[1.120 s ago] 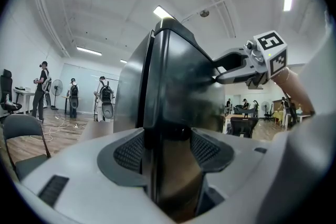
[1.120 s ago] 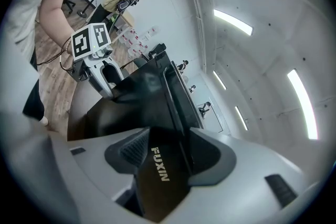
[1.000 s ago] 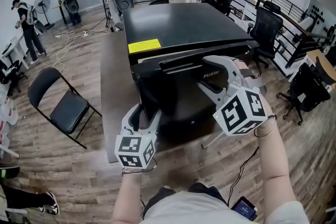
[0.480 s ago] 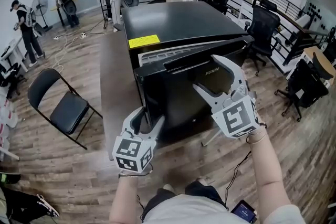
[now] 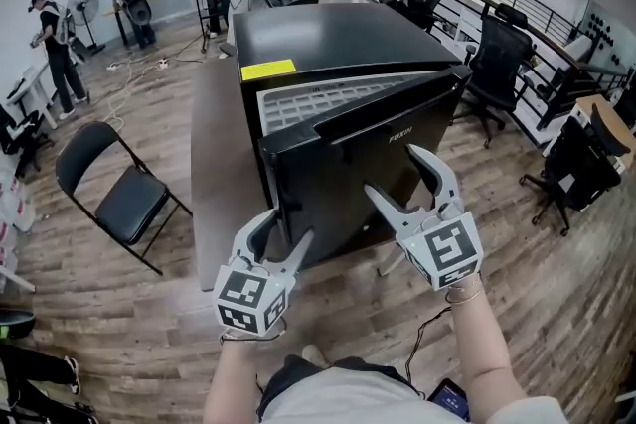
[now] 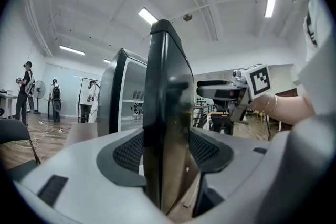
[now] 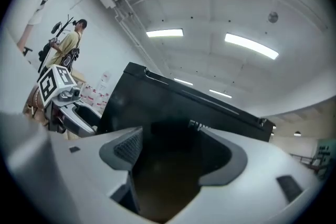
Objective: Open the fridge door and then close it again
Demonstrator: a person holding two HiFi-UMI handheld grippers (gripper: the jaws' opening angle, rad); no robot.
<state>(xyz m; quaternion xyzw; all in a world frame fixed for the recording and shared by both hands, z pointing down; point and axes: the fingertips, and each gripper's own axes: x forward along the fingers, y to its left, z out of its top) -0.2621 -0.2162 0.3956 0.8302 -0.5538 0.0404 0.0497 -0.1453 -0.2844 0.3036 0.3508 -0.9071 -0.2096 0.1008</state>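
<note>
Fridge [image 5: 338, 35], black and squat, stands on a low brown table [image 5: 211, 164] in an open office with a wooden floor [image 5: 129, 313]. Its door [image 5: 368, 179] is part-way open, hinged at the far right corner, with the free edge swung out toward the person. A white ribbed lining [image 5: 318, 99] shows in the wedge-shaped gap between door and body. A yellow label [image 5: 268, 70] sits on the front left of the top panel.

The left gripper [image 5: 282, 235] is clamped on the door's free edge. In the left gripper view that edge stands upright between the two dark pads [image 6: 128, 150], and both press on it.

The right gripper [image 5: 389, 169] is held just in front of the door's outer face, below the small white lettering [image 5: 400, 133]. Its jaws have just swung wide and then eased in a touch. They stand far apart and hold nothing. In the right gripper view only the door's dark face shows between them, and the pads do not touch it.

A black folding chair [image 5: 114, 199] stands to the left of the table. Black office chairs [image 5: 497, 55] stand to the right beside a railing. Three people [image 5: 52, 40] stand at the far wall.
</note>
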